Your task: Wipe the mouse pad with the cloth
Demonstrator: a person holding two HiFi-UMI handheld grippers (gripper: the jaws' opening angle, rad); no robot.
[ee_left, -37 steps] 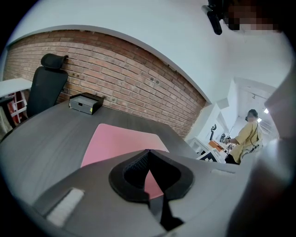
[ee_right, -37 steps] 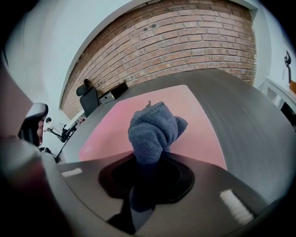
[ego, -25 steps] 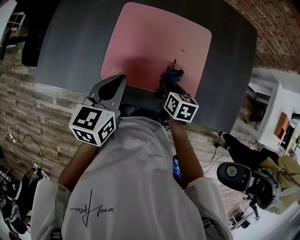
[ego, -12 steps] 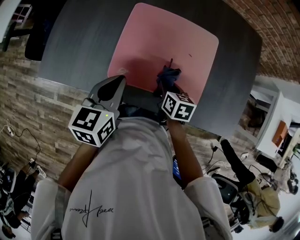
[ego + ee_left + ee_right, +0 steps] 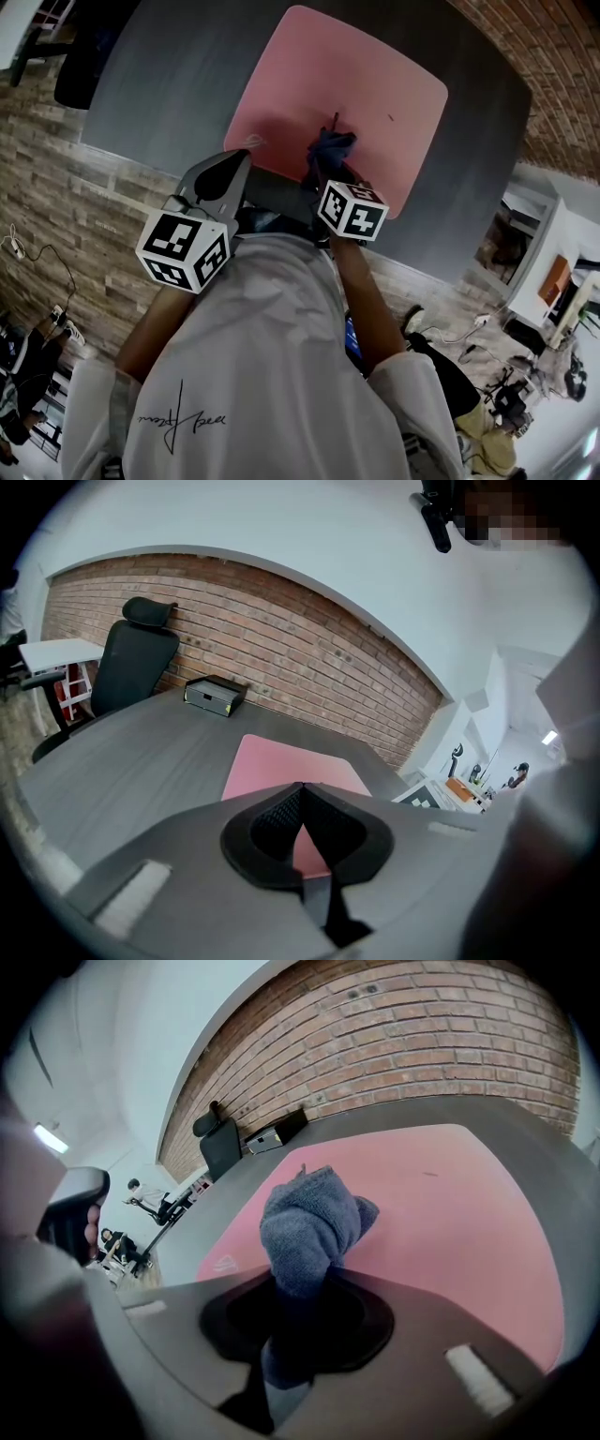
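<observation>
A grey desk carries a pink mouse pad. The right gripper pinches a bunched blue cloth over the pad's near edge, seemingly ready for wiping. The left gripper, jaws pressed together on nothing, hovers just beside the pad's near corner, likely keeping out of the way.

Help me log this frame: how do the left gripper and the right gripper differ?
The right gripper is shut on a blue cloth; the left gripper is shut on nothing. The right gripper reaches over the pink mouse pad; the left gripper sits back by its near left corner. Both point toward the pad and carry a marker cube.
</observation>
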